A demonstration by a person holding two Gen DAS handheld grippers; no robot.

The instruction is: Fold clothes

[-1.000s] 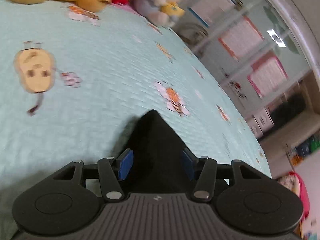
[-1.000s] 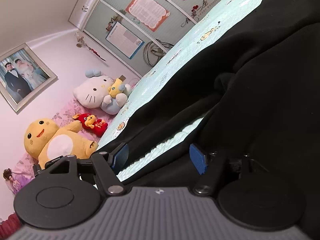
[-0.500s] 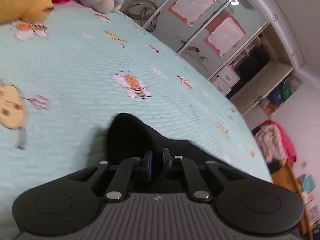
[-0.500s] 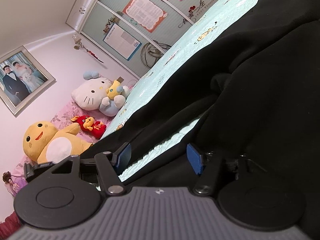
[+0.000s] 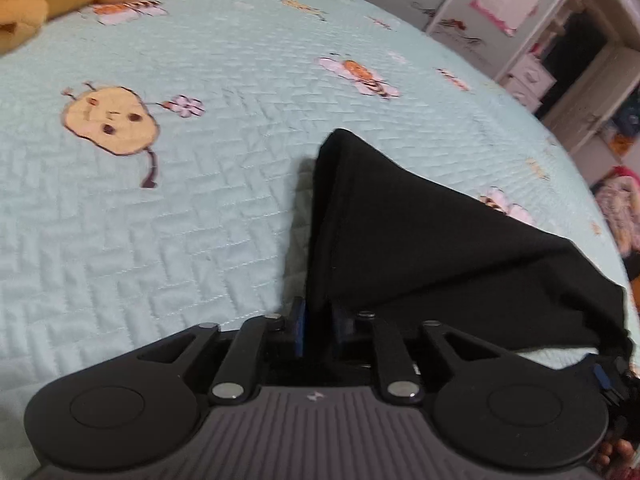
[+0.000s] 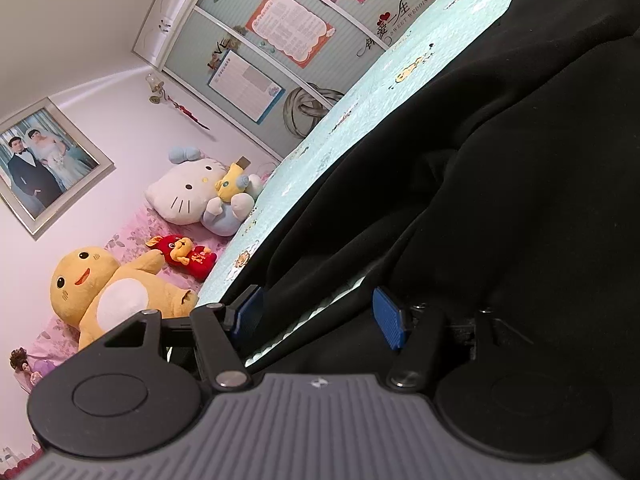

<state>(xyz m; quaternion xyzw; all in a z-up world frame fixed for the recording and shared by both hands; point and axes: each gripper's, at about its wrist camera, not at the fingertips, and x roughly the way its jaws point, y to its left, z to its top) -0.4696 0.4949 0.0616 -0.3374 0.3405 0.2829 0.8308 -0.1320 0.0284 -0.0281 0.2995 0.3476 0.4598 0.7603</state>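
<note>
A black garment (image 5: 420, 248) lies on the pale green quilted bedspread (image 5: 180, 220). One corner of it rises in a tent from my left gripper (image 5: 319, 324), whose blue pads pinch a fold of the cloth; the jaws are opening slightly. At the right edge of the left wrist view the cloth stretches toward one of the right gripper's pads (image 5: 601, 374). In the right wrist view my right gripper (image 6: 318, 314) stands wide, with folds of the black garment (image 6: 500, 200) and a strip of bedspread between its pads, which do not visibly press.
Plush toys sit at the head of the bed: a yellow one (image 6: 108, 292), a white cat (image 6: 188, 196) and a small red one (image 6: 184, 256). A wardrobe with posters (image 6: 288, 28) runs along the far side. Bare bedspread (image 5: 120, 240) lies left of the garment.
My left gripper shut on the garment's corner, then rolled and shifted with it, so the cloth now stands up from the bed. The right gripper has stayed put.
</note>
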